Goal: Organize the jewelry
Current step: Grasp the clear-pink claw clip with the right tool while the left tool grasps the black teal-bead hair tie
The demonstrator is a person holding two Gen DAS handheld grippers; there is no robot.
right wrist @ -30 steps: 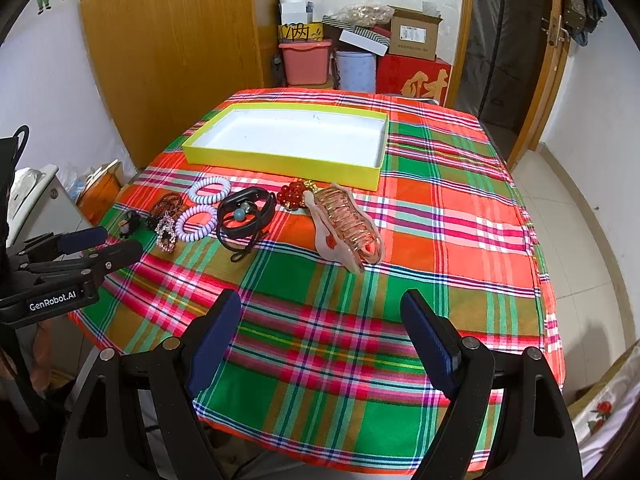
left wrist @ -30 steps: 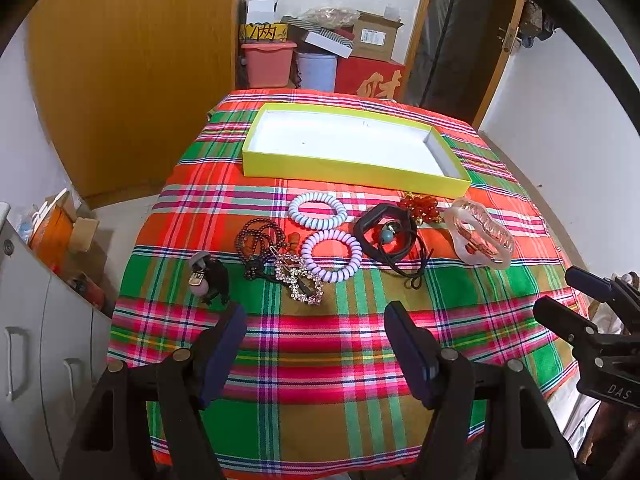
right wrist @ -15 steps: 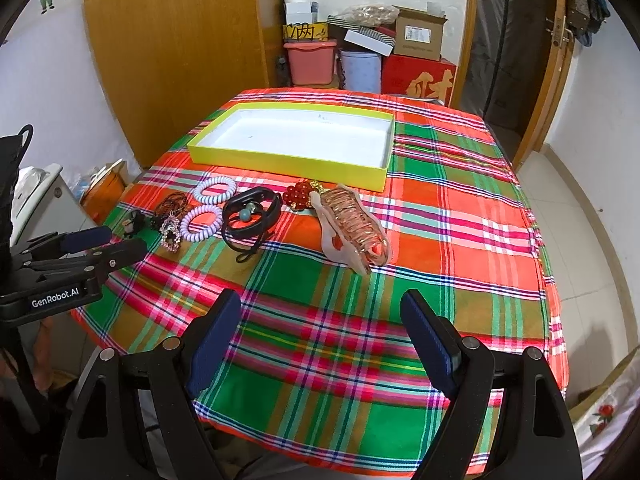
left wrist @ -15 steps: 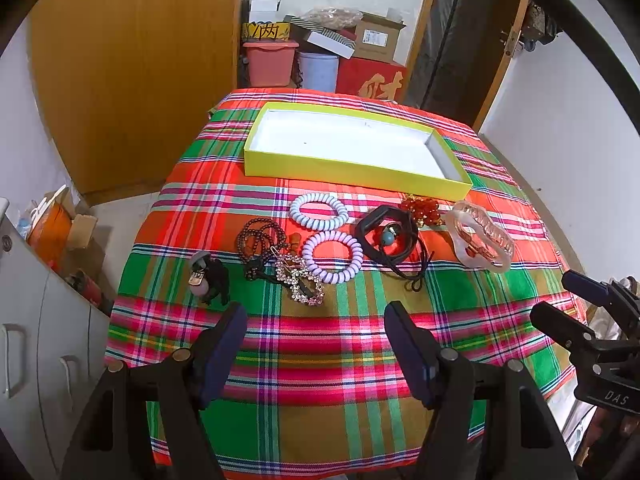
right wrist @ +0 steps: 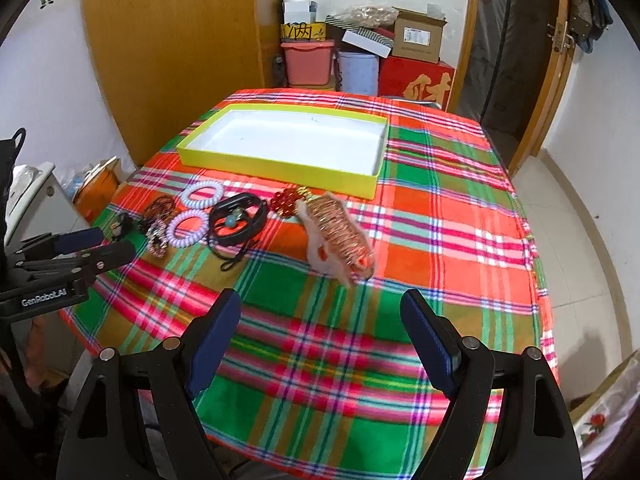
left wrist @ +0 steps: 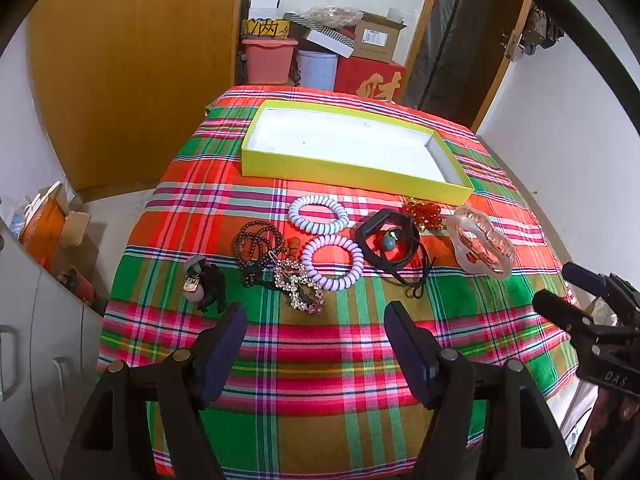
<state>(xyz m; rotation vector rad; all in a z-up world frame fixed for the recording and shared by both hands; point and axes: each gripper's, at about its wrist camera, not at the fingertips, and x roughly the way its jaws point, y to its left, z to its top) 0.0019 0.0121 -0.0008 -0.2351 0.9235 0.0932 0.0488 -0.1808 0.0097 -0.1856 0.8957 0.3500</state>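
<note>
I am easing my right tongs (right wrist: 320, 320) in toward the jewelry: the clear hair claw (right wrist: 338, 236) is looming larger in the right wrist view than a second ago, while nothing on the table (left wrist: 320, 360) has shifted. I judge I am just starting, lining up a first pick. Both my tongs are gaping wide and carrying nothing; my left tongs (left wrist: 316, 328) are hanging over the near edge of the plaid cloth, short of the rhinestone clip (left wrist: 298, 288).

The yellow tray (left wrist: 352, 170) is sitting at the far side of the table, its white floor bare, so no piece has gone in yet. All the jewelry is lying in a row just in front of it: two white coil bracelets (left wrist: 318, 216), a dark bead strand (left wrist: 256, 240), a black cord with a blue bead (left wrist: 388, 240), a red bead cluster (left wrist: 424, 212) and the hair claw at the right end, nearest my right tongs.
</note>
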